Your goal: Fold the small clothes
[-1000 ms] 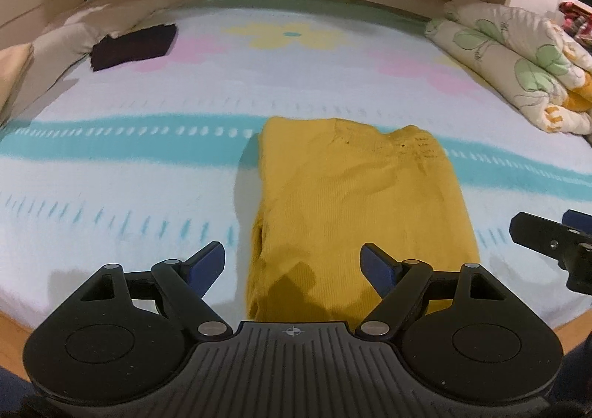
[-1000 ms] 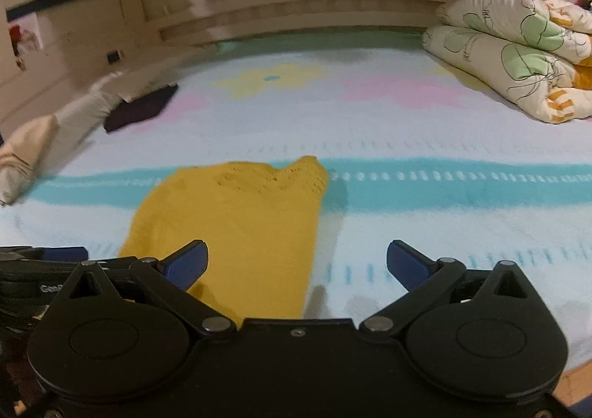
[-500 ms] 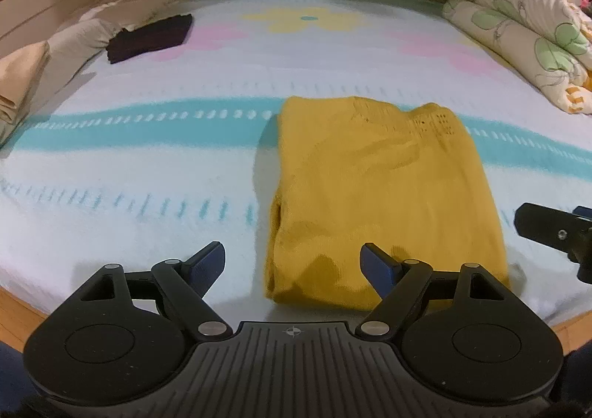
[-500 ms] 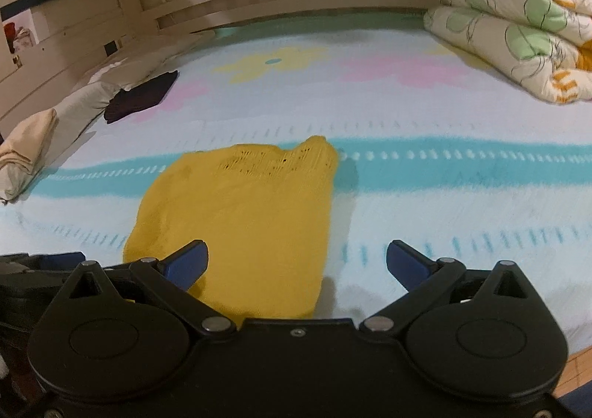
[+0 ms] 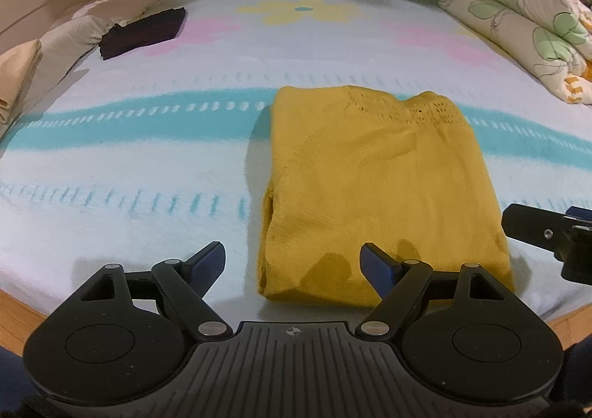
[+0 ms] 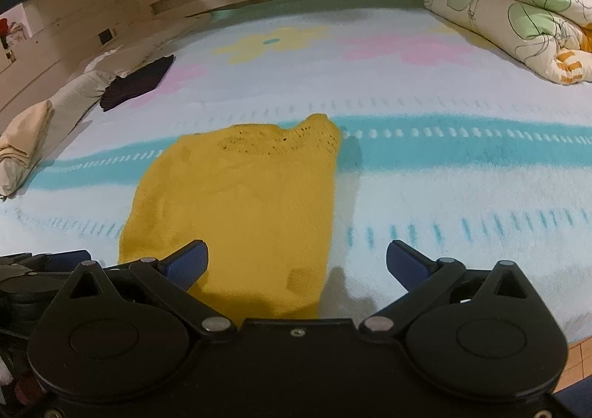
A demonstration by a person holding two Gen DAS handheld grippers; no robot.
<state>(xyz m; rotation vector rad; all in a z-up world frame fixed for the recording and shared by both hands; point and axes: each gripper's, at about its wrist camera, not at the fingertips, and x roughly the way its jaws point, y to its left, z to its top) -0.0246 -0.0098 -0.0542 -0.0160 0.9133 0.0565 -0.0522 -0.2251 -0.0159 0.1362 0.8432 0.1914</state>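
Observation:
A mustard-yellow knitted top point(image 5: 377, 188) lies folded into a long rectangle on the bed, its lacy neckline at the far end. My left gripper point(image 5: 294, 262) hovers open above the near left corner of the top, touching nothing. My right gripper point(image 6: 298, 262) is open too, over the near right edge of the same yellow top point(image 6: 244, 203), with nothing between its fingers. The right gripper's tip shows at the right edge of the left wrist view point(image 5: 544, 229). Part of the left gripper sits at the lower left of the right wrist view.
The bed sheet point(image 5: 148, 166) is pale with teal stripes and pastel flowers. A dark folded garment point(image 5: 142, 33) lies far left, beside beige folded cloth point(image 5: 18, 77). A rolled floral quilt point(image 5: 525, 37) fills the far right. The bed's wooden front edge point(image 5: 14, 314) is close below.
Both wrist views have tipped further down and drawn slightly back, so the yellow top's near edge now shows fully. The top has not moved and both grippers stay open.

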